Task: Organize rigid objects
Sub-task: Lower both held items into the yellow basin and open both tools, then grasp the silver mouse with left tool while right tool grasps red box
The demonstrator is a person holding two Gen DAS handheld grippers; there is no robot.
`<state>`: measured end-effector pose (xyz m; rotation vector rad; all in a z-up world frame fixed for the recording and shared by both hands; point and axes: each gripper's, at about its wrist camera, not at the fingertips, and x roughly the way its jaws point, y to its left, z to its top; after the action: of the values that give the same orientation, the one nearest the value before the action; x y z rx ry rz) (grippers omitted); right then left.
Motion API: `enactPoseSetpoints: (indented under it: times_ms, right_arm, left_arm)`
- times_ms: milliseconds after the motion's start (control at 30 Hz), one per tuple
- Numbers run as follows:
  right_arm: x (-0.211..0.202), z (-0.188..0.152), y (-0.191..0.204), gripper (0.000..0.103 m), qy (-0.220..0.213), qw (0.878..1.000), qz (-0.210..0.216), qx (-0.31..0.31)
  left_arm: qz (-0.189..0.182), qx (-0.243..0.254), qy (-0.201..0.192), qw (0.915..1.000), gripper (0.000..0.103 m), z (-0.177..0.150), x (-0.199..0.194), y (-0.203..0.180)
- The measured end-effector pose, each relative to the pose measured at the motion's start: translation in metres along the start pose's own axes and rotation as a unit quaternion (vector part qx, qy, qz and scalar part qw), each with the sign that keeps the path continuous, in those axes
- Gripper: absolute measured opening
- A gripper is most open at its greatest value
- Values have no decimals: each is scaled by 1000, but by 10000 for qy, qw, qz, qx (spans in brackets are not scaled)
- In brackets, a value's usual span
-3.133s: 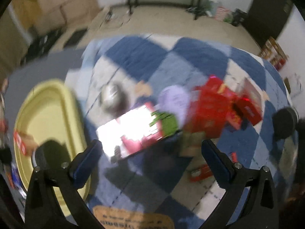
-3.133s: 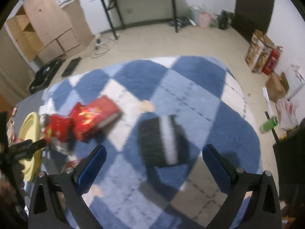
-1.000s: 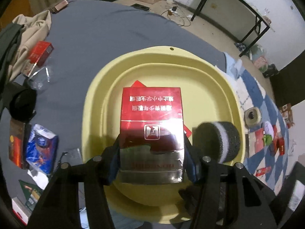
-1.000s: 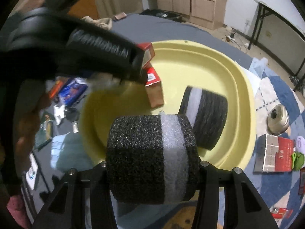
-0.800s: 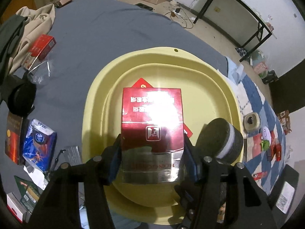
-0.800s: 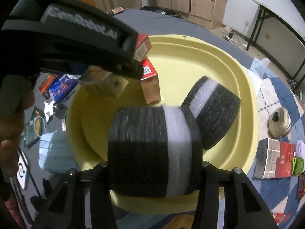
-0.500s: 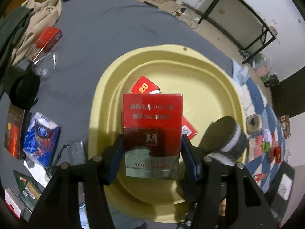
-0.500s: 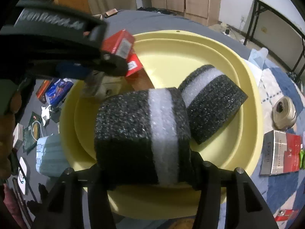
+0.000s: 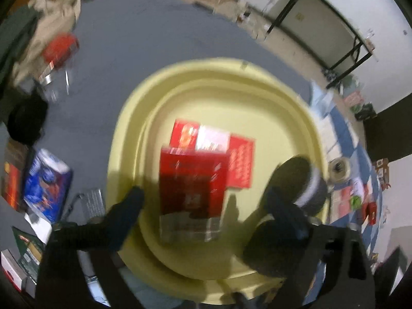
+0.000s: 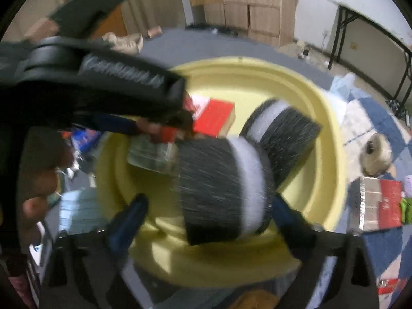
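The left gripper [image 10: 154, 108] reaches across in front of the right gripper [image 10: 208, 211], over the yellow tub [image 10: 332, 159]. A second foam block [image 10: 285, 134] lies just beyond. Both grippers' fingers are spread wide, touching nothing. The foam roll [image 10: 221, 188] sits between the right fingers, free. The red box [image 9: 191, 182] lies between and ahead of the left gripper [image 9: 203, 200], inside the tub [image 9: 257, 97].

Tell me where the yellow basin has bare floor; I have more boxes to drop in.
Bare floor lies along the far wall of the yellow basin, beyond the red boxes, and in a strip between them and the left wall. The middle and the right side, by the foam blocks, are crowded.
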<state>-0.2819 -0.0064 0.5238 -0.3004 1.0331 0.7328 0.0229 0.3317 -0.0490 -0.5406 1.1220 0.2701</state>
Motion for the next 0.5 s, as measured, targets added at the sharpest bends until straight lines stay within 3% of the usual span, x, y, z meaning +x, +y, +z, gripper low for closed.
enactPoseSetpoints:
  times_ms: [133, 233, 367, 433, 500]
  right_arm:
    - [-50, -12, -18, 103, -400, 9988, 25, 276]
    - [-90, -24, -55, 103, -625, 9964, -122, 555]
    - [-136, -39, -134, 103, -600, 9925, -643, 853]
    - [-154, -51, -184, 103, -476, 9883, -944, 1102]
    - [-164, -59, -227, 103, -341, 9823, -1199, 1398]
  left_arm:
    - [-284, 197, -205, 9992, 103, 5, -23, -30]
    - [-273, 825, -166, 9961, 103, 1, -28, -73]
    - [-72, 1782, 241, 9837, 103, -22, -12, -143]
    - [-20, 1992, 452, 9789, 103, -32, 2, -172]
    - [16, 2115, 423, 9765, 103, -31, 11, -195]
